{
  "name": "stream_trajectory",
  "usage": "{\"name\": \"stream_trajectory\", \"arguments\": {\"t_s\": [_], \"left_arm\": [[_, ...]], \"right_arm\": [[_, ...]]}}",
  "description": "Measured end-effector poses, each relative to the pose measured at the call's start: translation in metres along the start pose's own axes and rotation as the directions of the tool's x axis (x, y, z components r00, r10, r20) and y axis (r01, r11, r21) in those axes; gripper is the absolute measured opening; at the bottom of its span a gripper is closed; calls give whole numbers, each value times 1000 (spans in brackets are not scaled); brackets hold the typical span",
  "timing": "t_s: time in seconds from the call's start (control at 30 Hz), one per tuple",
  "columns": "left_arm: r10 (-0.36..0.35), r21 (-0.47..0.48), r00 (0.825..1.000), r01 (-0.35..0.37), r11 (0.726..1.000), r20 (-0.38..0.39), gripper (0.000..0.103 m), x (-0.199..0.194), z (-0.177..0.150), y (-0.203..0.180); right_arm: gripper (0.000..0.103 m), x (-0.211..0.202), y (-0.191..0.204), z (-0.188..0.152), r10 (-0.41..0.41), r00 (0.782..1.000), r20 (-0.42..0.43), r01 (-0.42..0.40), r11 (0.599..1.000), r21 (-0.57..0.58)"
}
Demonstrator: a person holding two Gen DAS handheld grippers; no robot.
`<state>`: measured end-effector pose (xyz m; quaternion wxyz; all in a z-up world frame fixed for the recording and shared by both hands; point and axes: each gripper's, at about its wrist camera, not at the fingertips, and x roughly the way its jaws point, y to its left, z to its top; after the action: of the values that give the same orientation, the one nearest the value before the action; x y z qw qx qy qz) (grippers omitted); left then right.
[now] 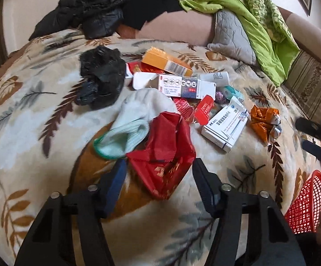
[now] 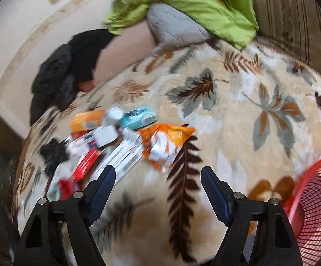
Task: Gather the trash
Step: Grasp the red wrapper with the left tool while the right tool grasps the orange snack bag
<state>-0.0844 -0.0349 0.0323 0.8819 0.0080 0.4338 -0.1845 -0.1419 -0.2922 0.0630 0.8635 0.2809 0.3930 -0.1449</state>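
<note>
While the left gripper hangs over the near edge of the litter, its jaws stand apart on either side of a crumpled red wrapper; the pads look close to the foil but I cannot tell that they press it, so I read it as open, not yet gripping. Step in hand, by my judgement: the first pick-up, with nothing in either claw.

The right gripper is open and empty, over bare leaf-print blanket, the crumpled orange wrapper just ahead of it (this view is motion-blurred). The red mesh basket sits at the right, well apart from the pile; no trash is visible in the part shown.

Next move likely calls for closing on the red foil without snagging the pale sock that touches it, then carrying across to the basket.

Count, left wrist view:
- medicine cartons: one orange, two white
- black plastic bag: one
- orange foil wrapper: one
- small red packets: at least two, overlapping, uncertain
- white tube: one
- teal packet: one
- basket: one
</note>
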Motion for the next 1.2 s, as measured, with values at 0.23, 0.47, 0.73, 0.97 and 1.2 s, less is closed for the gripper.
{"name": "stream_trajectory", "arguments": {"t_s": [0.23, 0.47, 0.73, 0.97, 1.2], "left_arm": [[28, 64, 999, -25, 998, -47, 34, 30, 9, -10], [-4, 82, 1000, 2, 997, 26, 26, 12, 8, -10], [-45, 157, 973, 8, 988, 228, 26, -35, 5, -23], [-59, 153, 964, 19, 988, 260, 26, -48, 0, -24], [-107, 161, 957, 65, 985, 271, 26, -63, -9, -30]], "right_arm": [[58, 55, -11, 17, -30, 996, -85, 36, 997, 64], [33, 39, -4, 12, 0, 1000, -17, 0, 1000, 6], [33, -19, 29, -7, 85, 982, 167, -56, 984, -171], [33, -43, 47, -28, 148, 968, 204, -90, 958, -271], [33, -68, 29, -43, 197, 960, 201, -149, 962, -230]]}}
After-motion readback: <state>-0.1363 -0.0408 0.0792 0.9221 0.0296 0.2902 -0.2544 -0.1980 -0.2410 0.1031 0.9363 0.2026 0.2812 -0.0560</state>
